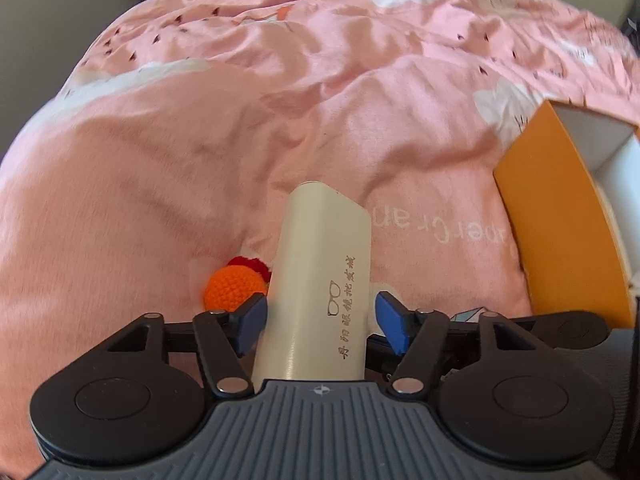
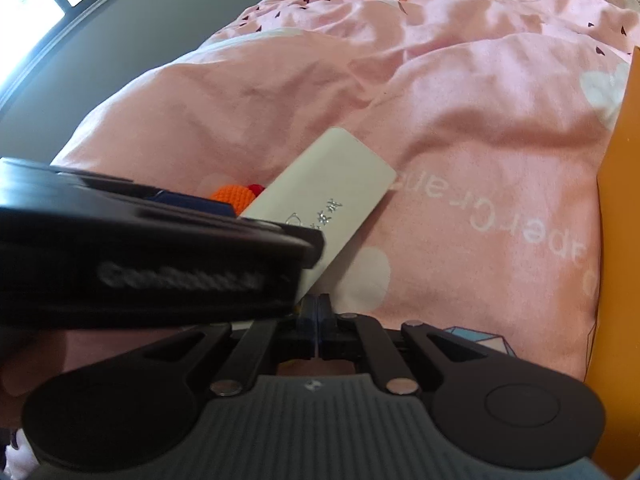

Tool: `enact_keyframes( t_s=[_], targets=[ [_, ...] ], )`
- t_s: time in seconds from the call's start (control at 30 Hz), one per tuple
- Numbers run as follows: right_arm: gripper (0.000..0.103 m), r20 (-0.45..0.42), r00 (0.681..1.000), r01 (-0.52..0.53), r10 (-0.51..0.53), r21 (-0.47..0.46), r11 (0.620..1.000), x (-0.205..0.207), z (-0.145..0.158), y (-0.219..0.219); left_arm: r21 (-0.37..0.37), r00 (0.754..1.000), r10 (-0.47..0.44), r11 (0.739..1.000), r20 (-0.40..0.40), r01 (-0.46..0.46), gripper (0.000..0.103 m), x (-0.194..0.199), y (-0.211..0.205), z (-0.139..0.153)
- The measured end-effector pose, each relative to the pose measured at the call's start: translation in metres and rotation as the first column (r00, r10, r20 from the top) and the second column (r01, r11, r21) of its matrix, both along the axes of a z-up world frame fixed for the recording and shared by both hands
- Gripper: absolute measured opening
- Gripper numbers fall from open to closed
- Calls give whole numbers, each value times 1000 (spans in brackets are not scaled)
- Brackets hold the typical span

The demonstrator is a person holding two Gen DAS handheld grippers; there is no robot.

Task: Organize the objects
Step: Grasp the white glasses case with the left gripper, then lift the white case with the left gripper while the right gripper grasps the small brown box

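Note:
A cream glasses case point(image 1: 320, 264) with dark lettering lies on the pink duvet point(image 1: 240, 140), pointing away from me. My left gripper point(image 1: 320, 314) is open and straddles its near end. The left blue pad sits close against the case's side, and the right pad stands a little off it. An orange crocheted toy point(image 1: 234, 284) with a red top lies just left of the case, partly hidden behind it. In the right wrist view the case point(image 2: 336, 184) and toy point(image 2: 232, 193) show beyond the left gripper's black body point(image 2: 160, 248). My right gripper point(image 2: 318, 308) is shut with nothing between its pads.
An open orange box point(image 1: 560, 220) with a white inside stands on the bed to the right of the case; its wall point(image 2: 620, 200) fills the right edge of the right wrist view. Rumpled pink bedding spreads beyond. A grey wall and a window are at far left.

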State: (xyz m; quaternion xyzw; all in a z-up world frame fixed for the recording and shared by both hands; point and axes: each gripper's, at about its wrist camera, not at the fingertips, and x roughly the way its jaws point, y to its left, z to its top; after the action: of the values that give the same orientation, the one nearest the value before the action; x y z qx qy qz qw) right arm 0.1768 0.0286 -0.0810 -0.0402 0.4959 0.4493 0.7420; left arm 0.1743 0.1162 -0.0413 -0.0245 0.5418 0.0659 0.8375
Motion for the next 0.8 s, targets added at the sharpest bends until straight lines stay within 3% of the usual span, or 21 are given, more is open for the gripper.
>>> enact_keyframes(
  t_s=[0.17, 0.33, 0.53, 0.8],
  targets=[
    [2, 26, 999, -21, 20, 34, 999, 5, 8, 0, 93, 992, -107, 989, -73, 114, 83, 19, -16, -5],
    [2, 16, 1000, 0, -1, 22, 1000, 13, 5, 2, 177, 970, -194, 960, -149, 219, 77, 36, -29, -22],
    [3, -12, 1000, 21, -21, -1, 1000, 18, -3, -5, 162, 960, -207, 958, -189, 238, 76, 46, -30, -39],
    [6, 18, 1000, 6, -6, -35, 999, 12, 11, -14, 165, 965, -220, 956, -144, 243, 73, 32, -28, -28]
  ],
)
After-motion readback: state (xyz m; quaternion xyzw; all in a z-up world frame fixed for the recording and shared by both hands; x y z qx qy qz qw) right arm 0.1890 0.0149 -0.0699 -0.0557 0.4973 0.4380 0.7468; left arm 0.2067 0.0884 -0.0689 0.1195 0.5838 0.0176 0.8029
